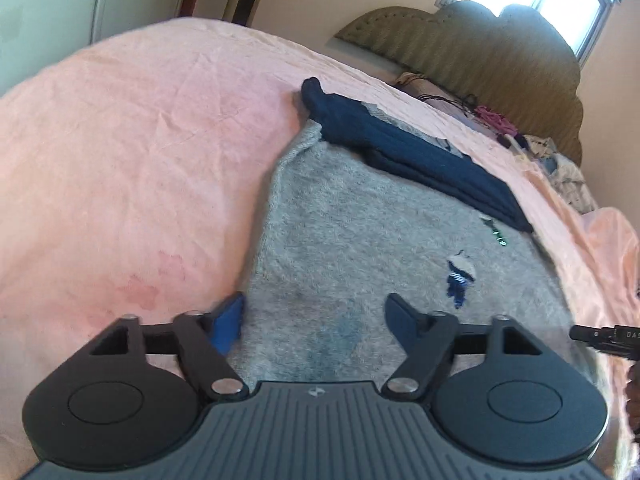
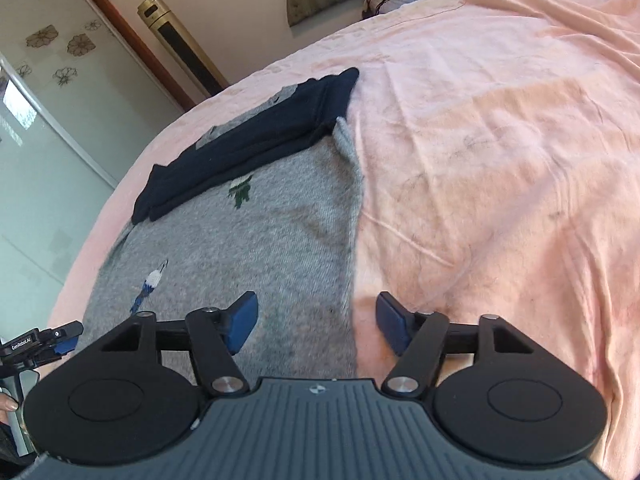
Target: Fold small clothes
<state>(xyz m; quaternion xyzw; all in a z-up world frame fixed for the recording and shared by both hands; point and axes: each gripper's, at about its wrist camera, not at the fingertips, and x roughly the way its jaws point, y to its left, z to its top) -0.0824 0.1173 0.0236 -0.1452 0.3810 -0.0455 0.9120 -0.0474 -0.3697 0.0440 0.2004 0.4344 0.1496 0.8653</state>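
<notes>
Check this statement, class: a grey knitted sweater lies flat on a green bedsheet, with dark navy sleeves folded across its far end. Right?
Not quite. The bedsheet is pink, as the right wrist view shows. The grey sweater does lie flat, navy sleeves folded across its far end.

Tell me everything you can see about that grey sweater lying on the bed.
The grey sweater looks like a fuzzy knit, spread flat on the pink bedsheet. Its dark navy sleeves are folded across the far end, with a navy cuff sticking out past one corner. Small knitted motifs decorate it: a green one and a blue-and-white one. Its side edges look slightly wavy and a few faint darker patches show. Neither gripper is holding it; both hang open over the near edge.
</notes>
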